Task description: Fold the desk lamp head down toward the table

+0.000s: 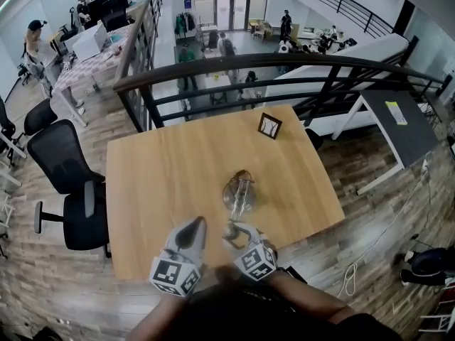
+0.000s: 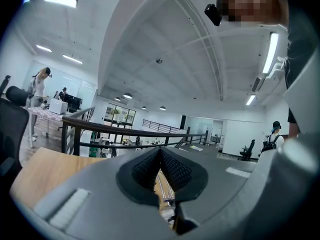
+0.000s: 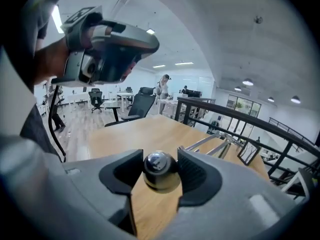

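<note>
A: Between your right gripper (image 3: 159, 159)'s fingers (image 3: 199, 173) sits a round knob (image 3: 160, 173) of the desk lamp (image 1: 239, 192). Its arms (image 3: 212, 144) run on ahead of those fingers, off to the right.

B: Further ahead of your fingers, past the arms, the picture frame (image 1: 269, 126) stands on the table (image 1: 163, 169).

A: Your left gripper (image 2: 160, 153) hangs left of your right fingers, and higher.

B: Beyond the table's far edge runs the railing (image 1: 284, 58). The chairs (image 1: 60, 158) stand off the table's left side.
</note>
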Demonstrator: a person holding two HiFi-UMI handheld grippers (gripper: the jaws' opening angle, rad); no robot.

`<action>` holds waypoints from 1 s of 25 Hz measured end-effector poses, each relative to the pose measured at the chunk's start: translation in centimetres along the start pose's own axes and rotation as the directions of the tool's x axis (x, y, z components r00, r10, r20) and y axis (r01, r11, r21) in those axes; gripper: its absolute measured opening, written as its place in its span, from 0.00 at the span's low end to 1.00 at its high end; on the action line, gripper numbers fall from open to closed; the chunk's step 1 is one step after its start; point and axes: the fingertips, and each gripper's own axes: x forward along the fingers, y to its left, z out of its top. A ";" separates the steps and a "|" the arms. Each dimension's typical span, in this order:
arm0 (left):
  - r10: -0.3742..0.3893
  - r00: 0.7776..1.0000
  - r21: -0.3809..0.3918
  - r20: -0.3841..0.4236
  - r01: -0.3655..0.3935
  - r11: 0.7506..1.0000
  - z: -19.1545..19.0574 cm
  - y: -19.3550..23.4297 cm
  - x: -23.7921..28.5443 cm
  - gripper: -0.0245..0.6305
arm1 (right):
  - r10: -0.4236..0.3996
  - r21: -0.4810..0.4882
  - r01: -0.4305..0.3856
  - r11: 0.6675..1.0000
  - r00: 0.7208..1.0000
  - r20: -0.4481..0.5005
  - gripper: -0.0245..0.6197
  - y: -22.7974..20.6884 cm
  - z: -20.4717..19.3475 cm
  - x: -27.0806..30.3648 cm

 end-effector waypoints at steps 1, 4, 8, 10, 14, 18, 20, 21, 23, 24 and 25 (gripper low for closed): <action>0.003 1.000 0.000 -0.002 -0.003 1.000 0.0 0.1 -0.1 0.04 | -0.006 -0.016 0.006 1.000 1.000 -0.004 0.37 0.1 -0.5 0.4; 0.017 1.000 -0.004 -0.012 -0.017 1.000 0.4 0.2 -0.3 0.04 | -0.023 -0.057 0.023 0.998 1.000 -0.014 0.37 0.3 -1.8 1.4; 0.011 1.000 -0.001 -0.018 -0.011 1.000 -0.1 0.5 -0.6 0.04 | -0.040 -0.095 0.037 0.995 0.999 -0.037 0.36 0.4 -3.2 2.8; 0.010 1.000 -0.001 -0.020 -0.010 1.000 -0.4 0.5 -0.7 0.04 | -0.051 -0.124 0.044 0.991 0.997 -0.050 0.36 0.3 -4.1 3.5; 0.005 1.000 -0.002 -0.026 -0.005 1.000 -0.8 0.2 -0.6 0.04 | -0.065 -0.164 0.051 0.985 0.994 -0.083 0.36 0.0 -5.9 4.9; -0.001 1.000 -0.002 -0.029 0.001 1.000 -0.9 0.1 -0.4 0.04 | -0.071 -0.196 0.044 0.980 0.988 -0.134 0.34 -0.7 -7.8 6.8; -0.004 1.000 -0.002 -0.031 0.004 1.000 -1.0 -0.1 -0.4 0.04 | -0.084 -0.214 0.050 0.975 0.985 -0.149 0.33 -1.2 -8.5 7.5; -0.005 0.999 -0.002 -0.032 0.005 1.000 -1.0 -0.2 -0.4 0.04 | -0.089 -0.223 0.054 0.973 0.984 -0.152 0.33 -1.4 -8.8 7.7; -0.003 0.999 -0.002 -0.033 0.003 1.000 -1.1 -0.2 -0.4 0.04 | -0.098 -0.242 0.059 0.968 0.984 -0.151 0.33 -1.7 -9.0 8.0; -0.001 0.999 -0.003 -0.034 0.001 1.000 -1.1 -0.1 -0.3 0.04 | -0.101 -0.249 0.061 0.967 0.983 -0.151 0.33 -1.8 -9.1 8.1; 0.001 0.999 -0.004 -0.034 -0.001 1.000 -1.2 -0.1 -0.4 0.04 | -0.101 -0.254 0.060 0.965 0.983 -0.151 0.33 -2.0 -9.3 8.3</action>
